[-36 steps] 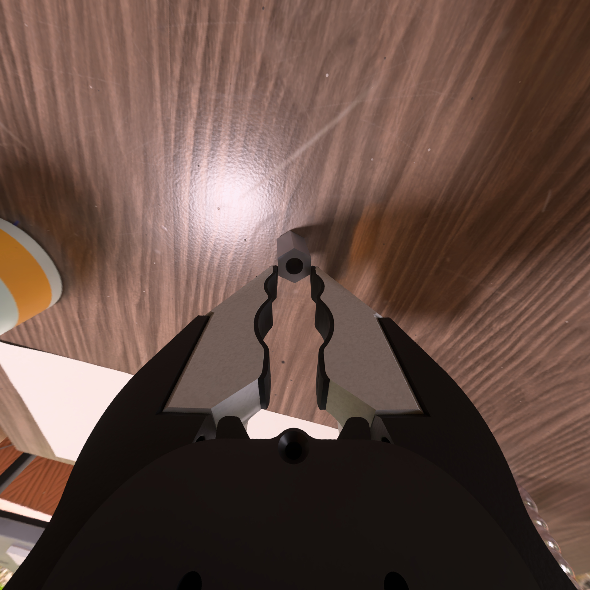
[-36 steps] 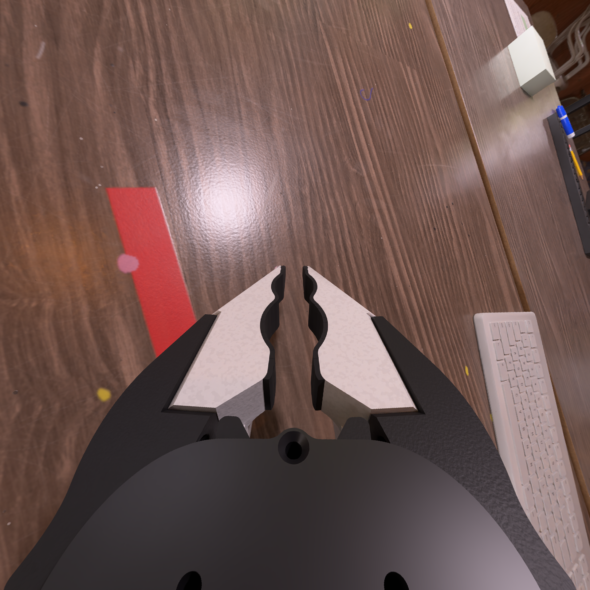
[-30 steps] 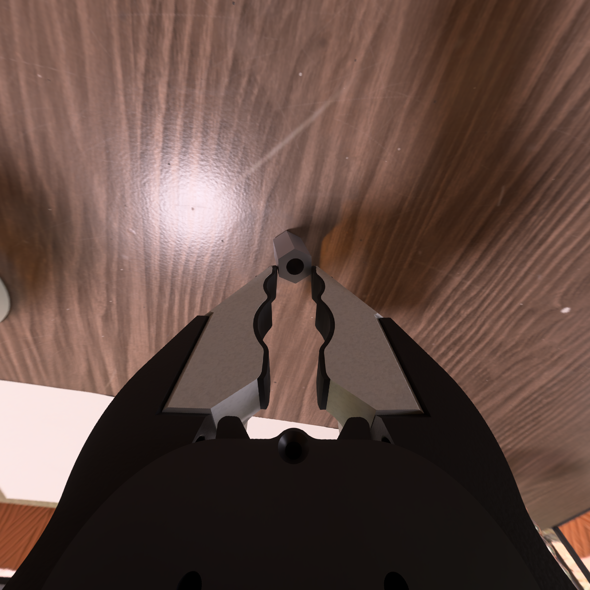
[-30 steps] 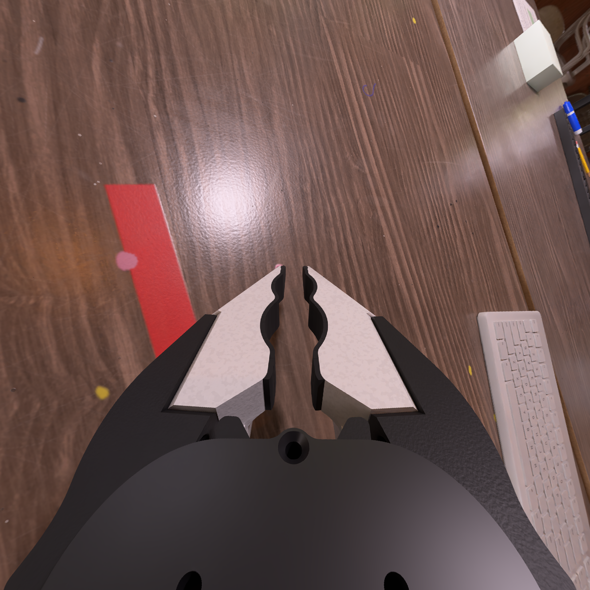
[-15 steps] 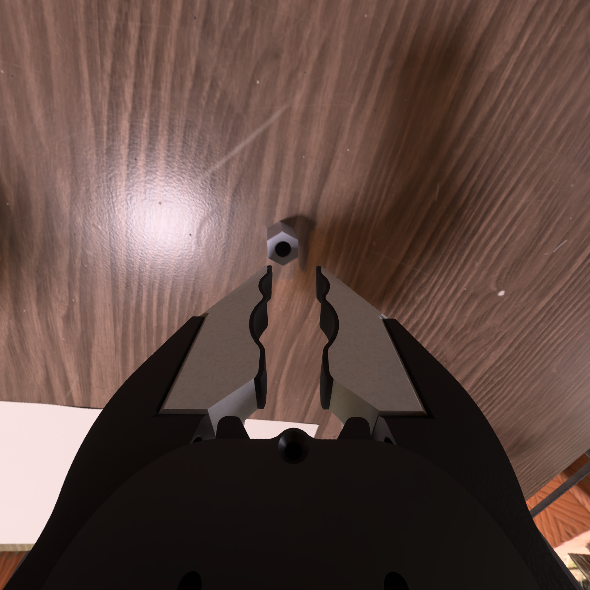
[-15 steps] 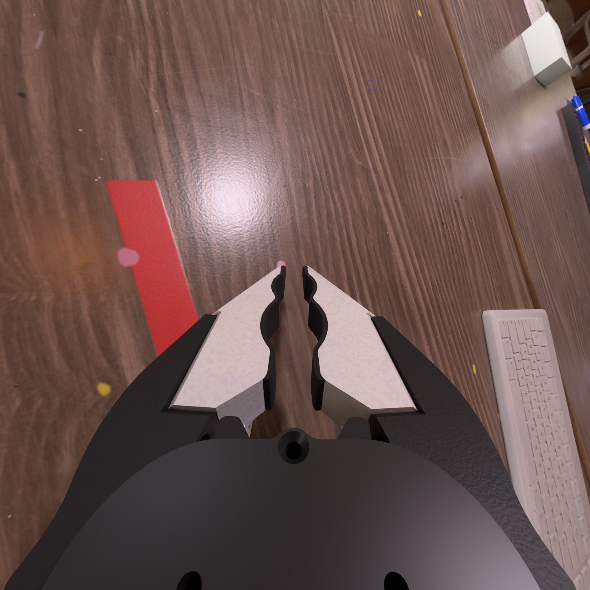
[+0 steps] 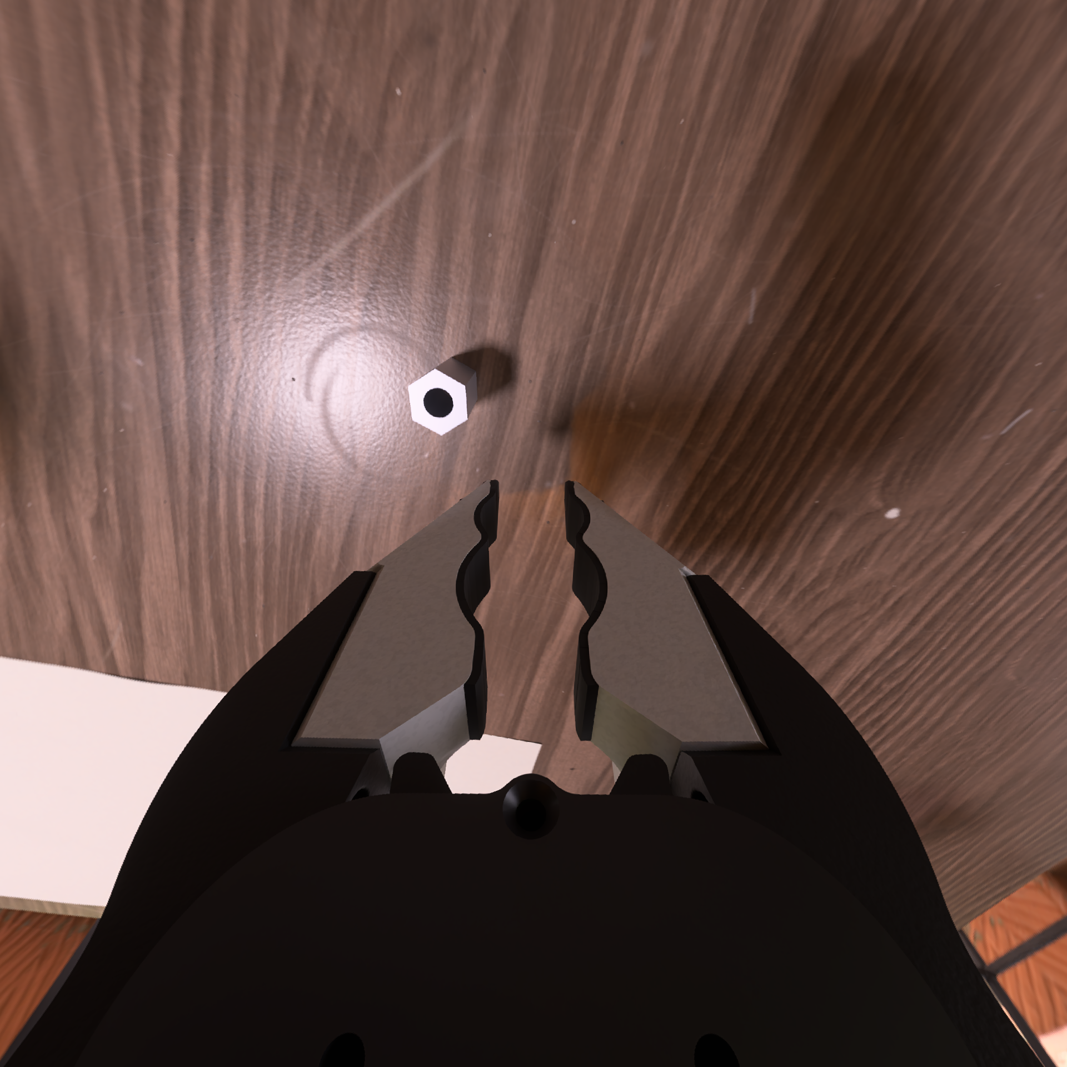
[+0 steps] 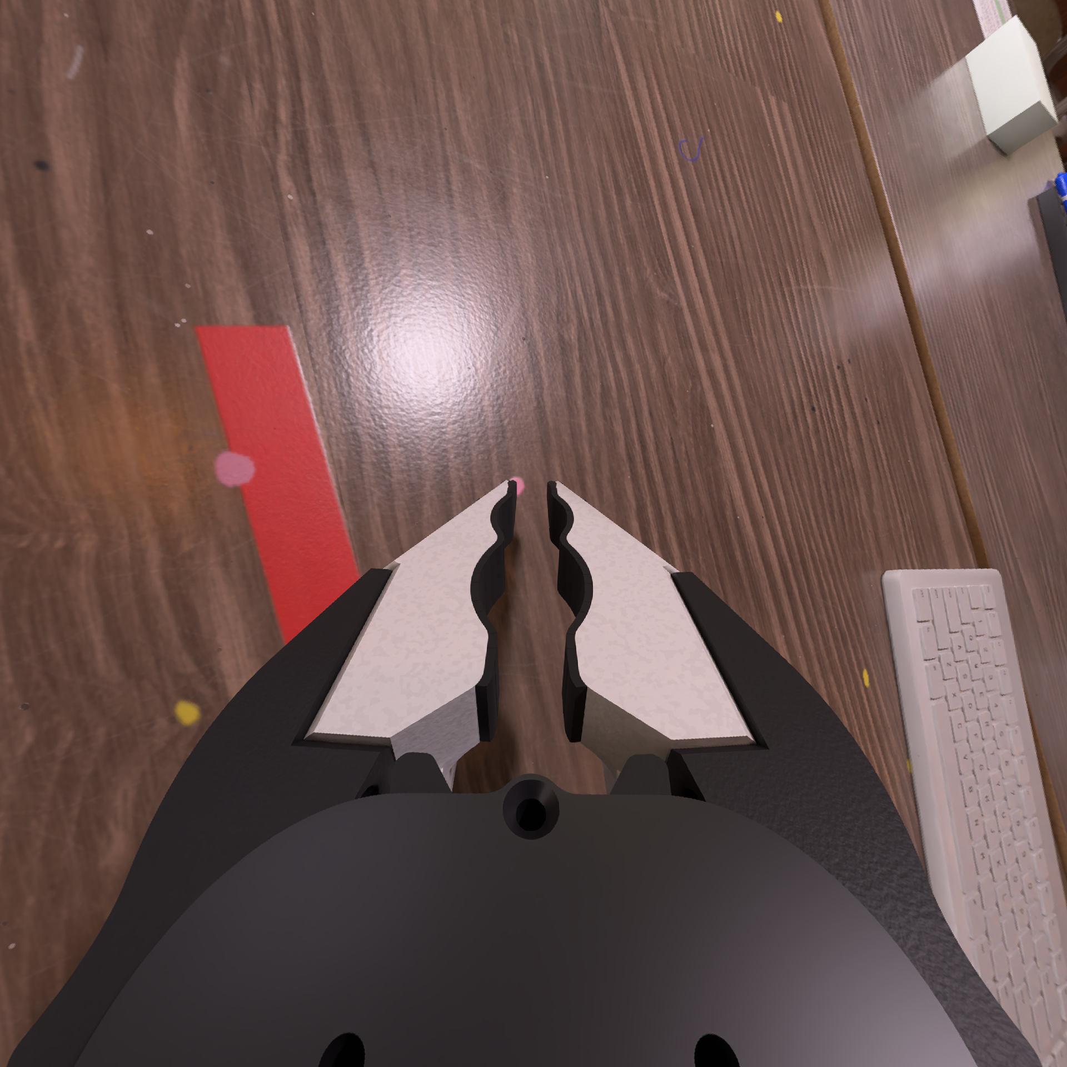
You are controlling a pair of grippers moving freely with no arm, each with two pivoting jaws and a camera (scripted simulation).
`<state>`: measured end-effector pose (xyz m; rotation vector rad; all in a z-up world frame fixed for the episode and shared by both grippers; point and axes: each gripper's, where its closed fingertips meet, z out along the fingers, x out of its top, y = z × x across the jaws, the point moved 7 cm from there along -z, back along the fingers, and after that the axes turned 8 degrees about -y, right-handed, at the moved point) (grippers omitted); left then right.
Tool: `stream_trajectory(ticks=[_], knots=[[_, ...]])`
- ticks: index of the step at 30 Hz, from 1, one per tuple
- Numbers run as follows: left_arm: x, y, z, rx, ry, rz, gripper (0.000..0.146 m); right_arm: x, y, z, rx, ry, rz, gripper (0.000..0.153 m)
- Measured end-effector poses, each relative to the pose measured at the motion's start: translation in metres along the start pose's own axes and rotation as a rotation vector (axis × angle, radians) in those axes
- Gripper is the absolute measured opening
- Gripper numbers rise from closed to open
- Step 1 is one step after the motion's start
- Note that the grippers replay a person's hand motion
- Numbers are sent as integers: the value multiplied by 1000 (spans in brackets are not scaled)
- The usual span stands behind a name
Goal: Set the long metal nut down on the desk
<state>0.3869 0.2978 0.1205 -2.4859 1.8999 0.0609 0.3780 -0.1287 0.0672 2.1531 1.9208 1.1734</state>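
The long metal nut (image 7: 437,402) is a small grey hexagonal piece with a dark bore. It stands on end on the brown wooden desk (image 7: 750,288), its holed face towards the left wrist camera. My left gripper (image 7: 531,491) is open and empty. It hangs above the desk, apart from the nut, which lies ahead of the fingertips and to their left. My right gripper (image 8: 530,489) is empty above another part of the desk (image 8: 577,173), its jaws almost together. The nut does not show in the right wrist view.
A white flat sheet (image 7: 86,779) lies at the desk edge behind my left gripper, with orange floor (image 7: 1028,935) beyond. In the right wrist view a red strip (image 8: 271,462) lies to the left, a white keyboard (image 8: 981,750) to the right and a white box (image 8: 1010,104) far right.
My left gripper let go of the nut and drew back and up. The nut now stands alone on the desk. The right gripper drifted only slightly.
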Motion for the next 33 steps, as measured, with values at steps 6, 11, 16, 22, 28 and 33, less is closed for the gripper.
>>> stream_trajectory(ticks=[6,11,16,22,28,33], knots=[[2,-6,30,-78,-103,43,23,-3,-2,-3,-12,-10,-2,10],[-4,-3,24,-134,-84,50,11,-5,0,-1,0,-10,8,10],[1,-16,10,-149,-14,-13,28,-4,0,2,15,-10,3,10],[28,-72,-7,69,135,-158,28,-7,1,1,16,-12,10,10],[71,-124,-8,220,213,-262,26,-8,2,-1,11,-8,18,10],[92,-145,3,233,182,-274,25,-11,4,-2,6,-14,22,10]])
